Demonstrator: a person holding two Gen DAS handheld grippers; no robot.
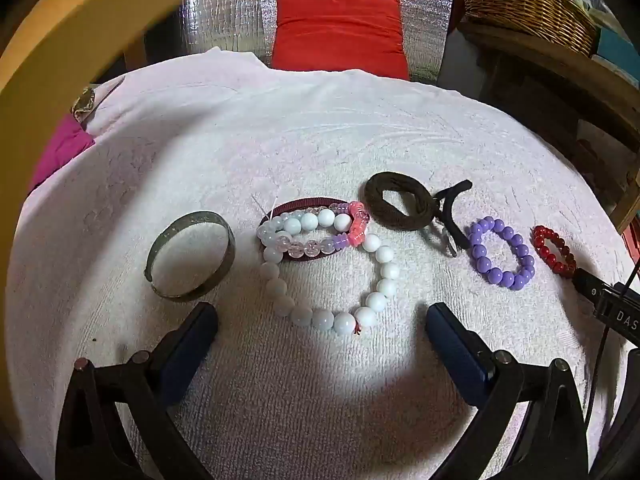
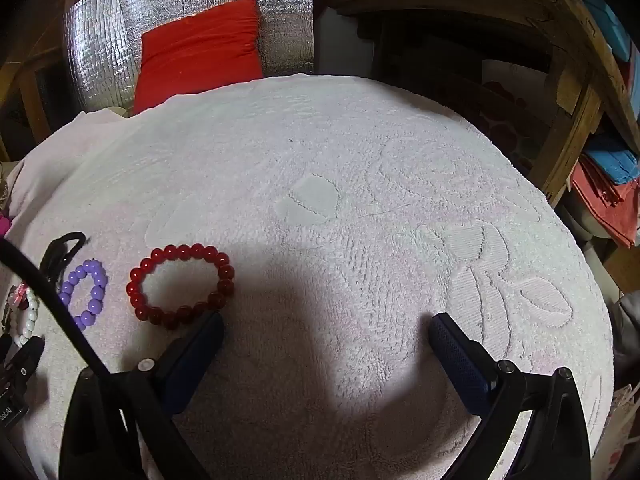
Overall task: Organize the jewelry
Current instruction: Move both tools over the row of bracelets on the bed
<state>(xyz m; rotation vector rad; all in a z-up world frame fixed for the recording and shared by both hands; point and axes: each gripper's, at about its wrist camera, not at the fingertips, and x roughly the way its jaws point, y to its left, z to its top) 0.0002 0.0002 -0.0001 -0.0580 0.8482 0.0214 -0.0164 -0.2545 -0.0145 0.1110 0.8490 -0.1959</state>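
White towel (image 1: 320, 128) over worktop; jewelry in row. Left gripper (image 1: 320, 316) and right gripper (image 2: 326, 326) spread wide, empty. Sorting unstarted. Next: untangle white bead bracelet (image 1: 332, 280), 12 o'clock of left fingers (image 1: 192, 332).

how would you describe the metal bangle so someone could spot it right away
On the white towel, the jewelry lies in a row. The metal bangle sits at its left end, beside the white bead bracelet. It alone is a plain, dull grey band without beads.

both tools, left tool (image 1: 320, 316) and right tool (image 2: 326, 326), gape wide, tilted downward.
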